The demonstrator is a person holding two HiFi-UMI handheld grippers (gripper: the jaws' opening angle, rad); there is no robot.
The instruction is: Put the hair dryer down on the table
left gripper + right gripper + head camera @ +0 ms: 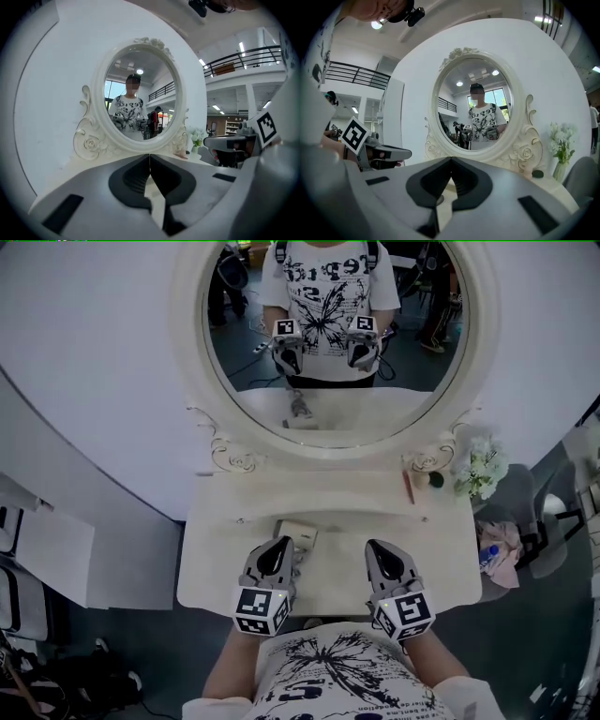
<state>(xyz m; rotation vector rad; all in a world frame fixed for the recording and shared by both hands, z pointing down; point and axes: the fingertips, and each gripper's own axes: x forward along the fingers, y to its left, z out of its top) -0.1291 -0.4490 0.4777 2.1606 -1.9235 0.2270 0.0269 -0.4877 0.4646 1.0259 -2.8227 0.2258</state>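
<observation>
A cream, boxy object [297, 532], seemingly the hair dryer, lies on the white dressing table [225, 559] near its front edge. My left gripper [281, 546] is just in front of it, and its tip hides part of the object. Its jaws are shut tip to tip with nothing between them, as the left gripper view [149, 158] also shows. My right gripper [379, 547] hovers over the table a little to the right, apart from the object. It is also shut and empty [451, 161].
An oval mirror [333, 334] in an ornate frame stands at the back of the table and reflects the person and both grippers. White flowers [482, 469], a thin pink stick [409, 487] and a small dark item [436, 479] sit at the back right. A chair [530, 512] stands beside the table's right end.
</observation>
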